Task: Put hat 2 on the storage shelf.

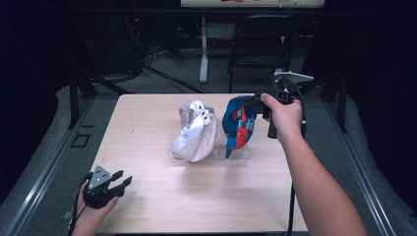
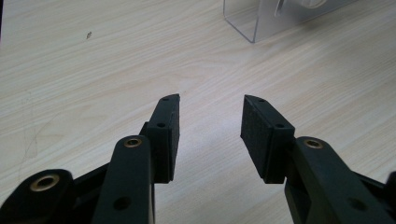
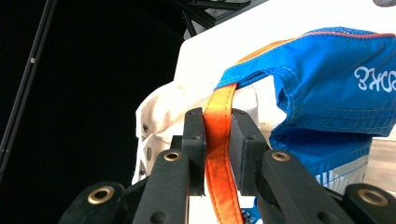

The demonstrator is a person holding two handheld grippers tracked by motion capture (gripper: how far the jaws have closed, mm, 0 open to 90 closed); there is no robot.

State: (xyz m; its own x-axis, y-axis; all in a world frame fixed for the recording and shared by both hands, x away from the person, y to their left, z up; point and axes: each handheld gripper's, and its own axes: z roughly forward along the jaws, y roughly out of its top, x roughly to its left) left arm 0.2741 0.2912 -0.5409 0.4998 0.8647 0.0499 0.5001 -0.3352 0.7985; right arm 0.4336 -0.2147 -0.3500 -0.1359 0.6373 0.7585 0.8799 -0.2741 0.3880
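- Caps: two of them sit side by side on a clear stand near the middle of the bench, a little toward its far edge.
- Blue cap with red-orange trim is on the right of the pair, closer to the bench's right edge; it hangs with its crown up and its peak pointing down to the stand.
- White cap is just to its left, close beside it; whether the two touch I cannot tell.
- Right hand-held gripper reaches the blue cap from the right, near the far right corner of the bench, held in the person's right hand.
- In the right gripper view its pads are clenched on the orange strap of the blue cap, the strap running upright between them; the white cap shows behind.
- Left hand-held gripper is low over the near left corner of the bench, well apart from both caps, held in the left hand.
- In the left gripper view its jaws stand apart, released, with bare wood between them and a corner of the clear stand ahead.
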